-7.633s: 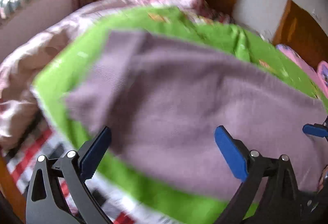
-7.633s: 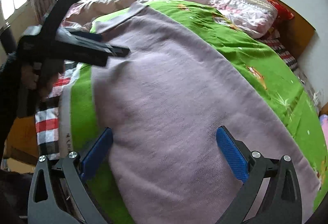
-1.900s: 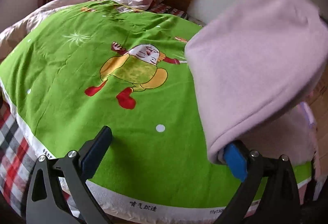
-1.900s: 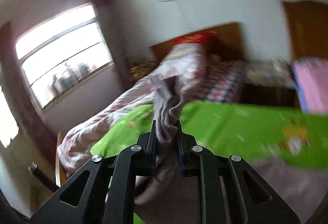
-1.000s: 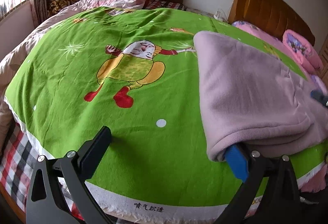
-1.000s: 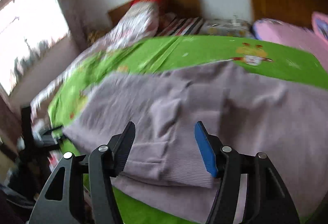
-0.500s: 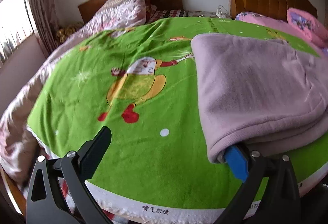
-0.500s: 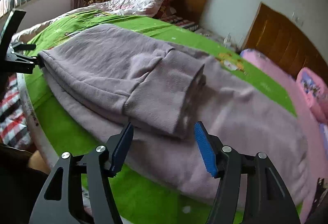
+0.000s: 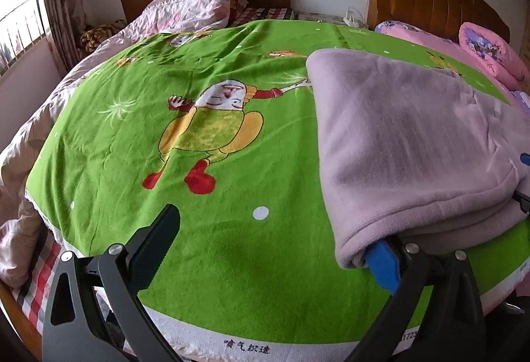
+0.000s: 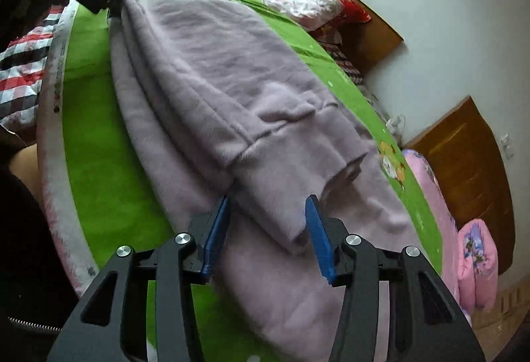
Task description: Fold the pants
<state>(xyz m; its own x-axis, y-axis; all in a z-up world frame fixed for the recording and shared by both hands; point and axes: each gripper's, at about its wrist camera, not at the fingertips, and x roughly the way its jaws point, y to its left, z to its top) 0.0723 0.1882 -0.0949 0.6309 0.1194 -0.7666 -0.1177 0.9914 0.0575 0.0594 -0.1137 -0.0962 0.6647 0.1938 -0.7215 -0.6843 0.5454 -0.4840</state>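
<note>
two black grippers work soft lilac fleece pants (image 10: 212,70) on a green blanket (image 9: 185,96): left gripper (image 9: 271,249) spread wide at the fold's near corner, right gripper (image 10: 266,229) closing around the cuff, which should be pinched squarely.

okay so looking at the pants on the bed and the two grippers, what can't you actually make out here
- Left wrist view: the pants drape over the left gripper's right finger; contact underneath is hidden.
- Left wrist view: the right gripper is cut off by the edge.
- Right wrist view: the lower layers are covered by the folded top layer.
</note>
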